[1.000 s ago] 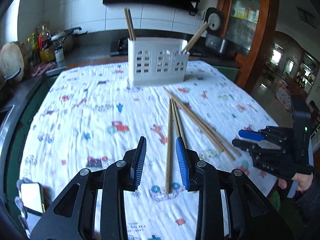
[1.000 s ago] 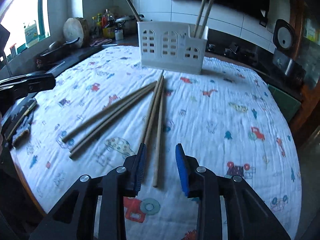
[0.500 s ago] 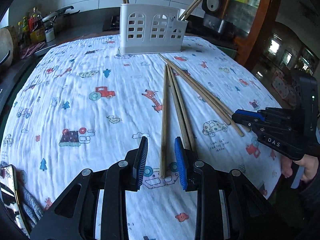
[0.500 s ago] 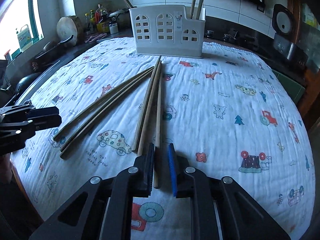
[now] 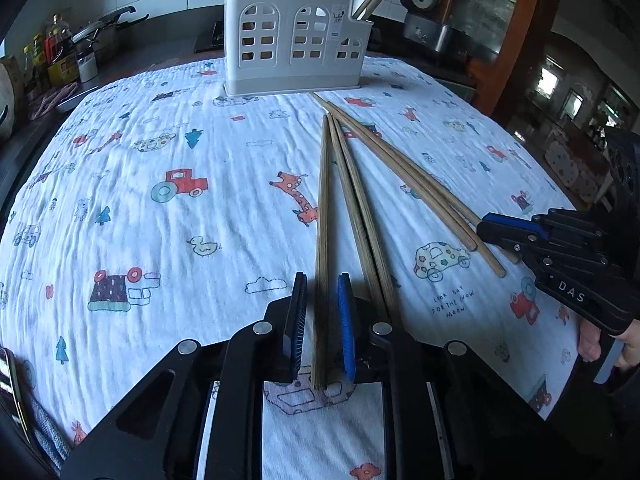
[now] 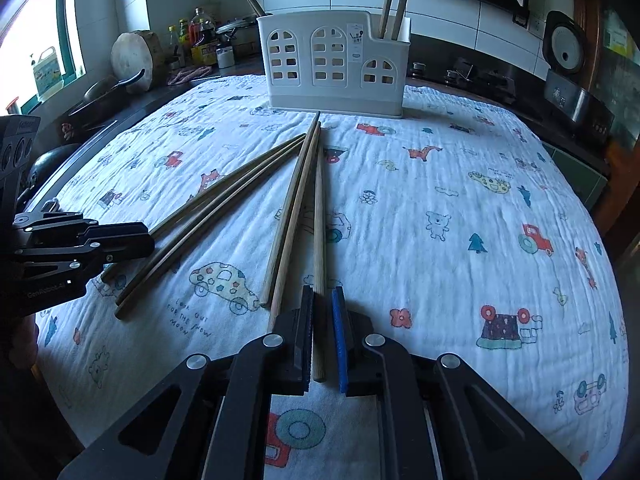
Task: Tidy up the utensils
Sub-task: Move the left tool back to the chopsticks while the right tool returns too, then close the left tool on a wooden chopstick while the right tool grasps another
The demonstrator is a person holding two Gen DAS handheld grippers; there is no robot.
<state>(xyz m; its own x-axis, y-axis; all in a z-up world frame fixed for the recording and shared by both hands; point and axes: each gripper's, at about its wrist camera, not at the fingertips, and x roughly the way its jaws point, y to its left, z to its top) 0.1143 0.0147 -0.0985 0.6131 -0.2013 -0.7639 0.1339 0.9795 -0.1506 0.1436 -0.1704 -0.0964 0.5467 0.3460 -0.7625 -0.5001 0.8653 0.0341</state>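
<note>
Several wooden chopsticks lie fanned on the patterned cloth in front of a white utensil holder [image 5: 294, 40], which also shows in the right wrist view [image 6: 334, 62] with chopsticks standing in it. My left gripper [image 5: 322, 292] straddles the near end of one chopstick [image 5: 322, 216]; the jaws are narrow with small gaps to the stick. My right gripper [image 6: 322, 304] straddles the end of another chopstick [image 6: 319, 216], jaws nearly closed, a thin gap still visible on the right. Each gripper shows from the side in the other view: right gripper [image 5: 486, 228], left gripper [image 6: 148, 240].
A kitchen counter with bottles [image 6: 200, 38], a pan [image 6: 108, 88] and a wooden block [image 6: 136, 56] runs along the left. A rice cooker [image 6: 568, 76] stands at the right. A phone [image 5: 12, 392] lies at the table's near left edge.
Both grippers have moved forward and lower over the chopstick ends, and both pairs of jaws have narrowed around a single chopstick each.
</note>
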